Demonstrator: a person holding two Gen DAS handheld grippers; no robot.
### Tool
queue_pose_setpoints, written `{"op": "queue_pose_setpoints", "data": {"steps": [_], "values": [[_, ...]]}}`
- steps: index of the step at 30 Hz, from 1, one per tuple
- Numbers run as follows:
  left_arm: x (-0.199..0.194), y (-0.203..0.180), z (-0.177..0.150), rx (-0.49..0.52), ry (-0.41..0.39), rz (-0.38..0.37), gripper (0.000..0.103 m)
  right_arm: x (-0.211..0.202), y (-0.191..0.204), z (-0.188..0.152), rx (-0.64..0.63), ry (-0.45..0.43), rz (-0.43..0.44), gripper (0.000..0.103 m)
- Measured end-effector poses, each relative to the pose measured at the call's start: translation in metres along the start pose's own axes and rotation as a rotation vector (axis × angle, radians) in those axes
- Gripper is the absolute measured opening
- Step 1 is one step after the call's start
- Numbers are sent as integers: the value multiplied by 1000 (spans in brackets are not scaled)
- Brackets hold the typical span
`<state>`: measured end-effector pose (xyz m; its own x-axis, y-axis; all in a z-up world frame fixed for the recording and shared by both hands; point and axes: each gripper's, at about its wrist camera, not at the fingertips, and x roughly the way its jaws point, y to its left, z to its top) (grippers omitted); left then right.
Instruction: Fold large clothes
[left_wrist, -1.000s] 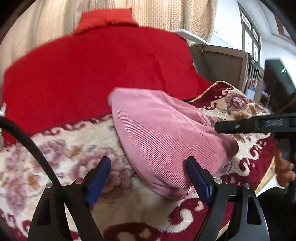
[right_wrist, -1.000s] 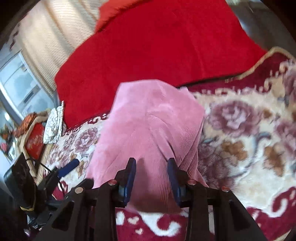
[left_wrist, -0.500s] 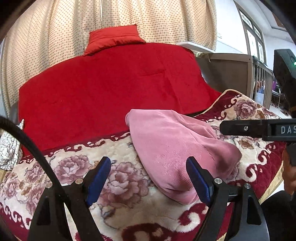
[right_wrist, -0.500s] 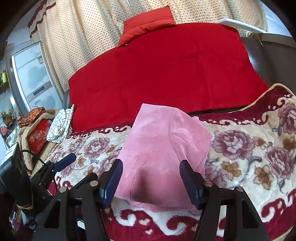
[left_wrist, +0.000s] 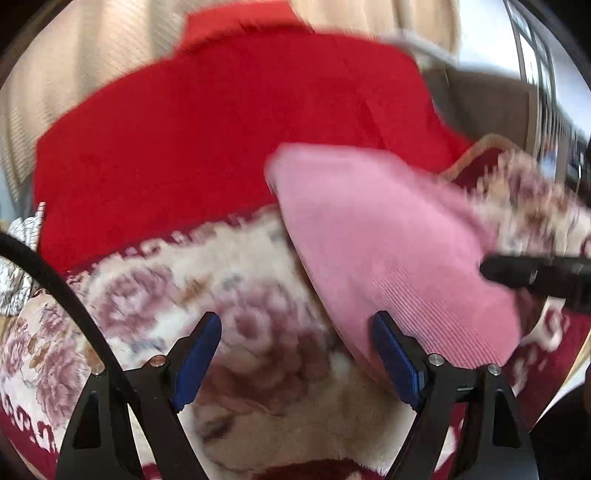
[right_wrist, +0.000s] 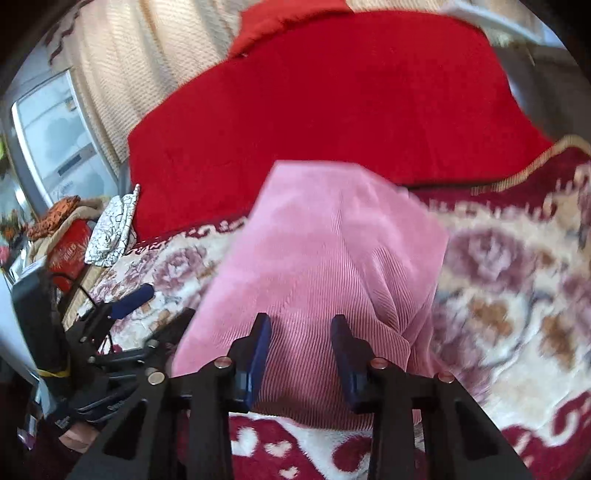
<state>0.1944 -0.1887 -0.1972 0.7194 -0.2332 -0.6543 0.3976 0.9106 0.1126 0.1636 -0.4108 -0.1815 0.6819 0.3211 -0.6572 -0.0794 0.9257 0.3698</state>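
Nearest the right wrist camera, the right gripper (right_wrist: 300, 332) has its blue pads standing narrow over the near end of the folded pink corduroy garment (right_wrist: 325, 266); its jaws have just been closing, with the pink cloth lying between them, but motion blur leaves it unclear whether the pads actually press the fabric. The garment's near edge is hidden behind the gripper's black frame. In the left wrist view the left gripper (left_wrist: 295, 354) is spread wide and holds nothing: its right-hand pad sits just beside the garment's near lower corner, while the left-hand pad stands over the bare floral blanket (left_wrist: 155, 280). Only this view shows the right gripper's black body cutting in from the right edge across the garment's far side; only the right wrist view shows the left gripper low at the left edge, with a hand partly visible beneath it. The garment lies on the floral blanket, reaching back toward a red cover (right_wrist: 332, 103), with a red cushion (right_wrist: 280, 22) and pale curtains (right_wrist: 122, 74) behind, all smeared by blur.
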Motion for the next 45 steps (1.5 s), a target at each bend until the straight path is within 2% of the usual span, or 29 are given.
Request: {"op": "queue_pose_setpoints", "data": {"steps": [3, 5, 8, 10, 13, 16, 19, 21, 24, 27, 28, 31, 32, 34, 36, 38, 42, 45], "values": [[1, 5, 1, -55, 3, -41, 84, 9, -19, -5, 86, -7, 63, 36], [2, 13, 1, -102, 15, -75, 84, 7, -22, -4, 88, -5, 78, 36], [2, 22, 3, -150, 2, -76, 84, 5, -21, -2, 73, -8, 86, 36], [-2, 31, 5, -188, -29, -77, 84, 1, -23, -1, 83, -22, 110, 36], [-9, 46, 9, -269, -75, -124, 84, -12, -23, 4, 67, -56, 114, 36], [-15, 53, 14, -303, -127, -136, 84, -26, -20, 12, 57, -106, 105, 36], [-12, 51, 19, -318, -139, -193, 84, -25, -23, 20, 68, -121, 94, 36], [-5, 46, 21, -326, -119, -230, 85, -13, -28, 23, 86, -95, 90, 37], [17, 32, 22, -315, -17, -312, 89, 22, -35, 17, 105, 25, 85, 42], [24, 35, 23, -378, -6, -361, 90, 18, -48, 20, 148, 20, 134, 45], [26, 36, 24, -392, 2, -373, 90, 16, -53, 22, 165, 18, 147, 54], [31, 39, 28, -417, 8, -391, 90, 4, -72, 26, 240, -38, 190, 61], [32, 39, 30, -420, 8, -398, 90, 2, -79, 27, 262, -51, 189, 69], [34, 40, 32, -415, 10, -415, 90, 0, -92, 31, 303, -72, 163, 71], [36, 40, 35, -404, 19, -435, 90, 3, -110, 32, 363, -70, 173, 72], [43, 40, 37, -396, 54, -502, 90, 10, -123, 32, 413, -42, 203, 80], [68, 44, 41, -415, 183, -701, 93, 37, -148, 29, 515, 71, 313, 80], [88, 46, 43, -423, 252, -794, 95, 59, -159, 28, 580, 127, 400, 83]]}}
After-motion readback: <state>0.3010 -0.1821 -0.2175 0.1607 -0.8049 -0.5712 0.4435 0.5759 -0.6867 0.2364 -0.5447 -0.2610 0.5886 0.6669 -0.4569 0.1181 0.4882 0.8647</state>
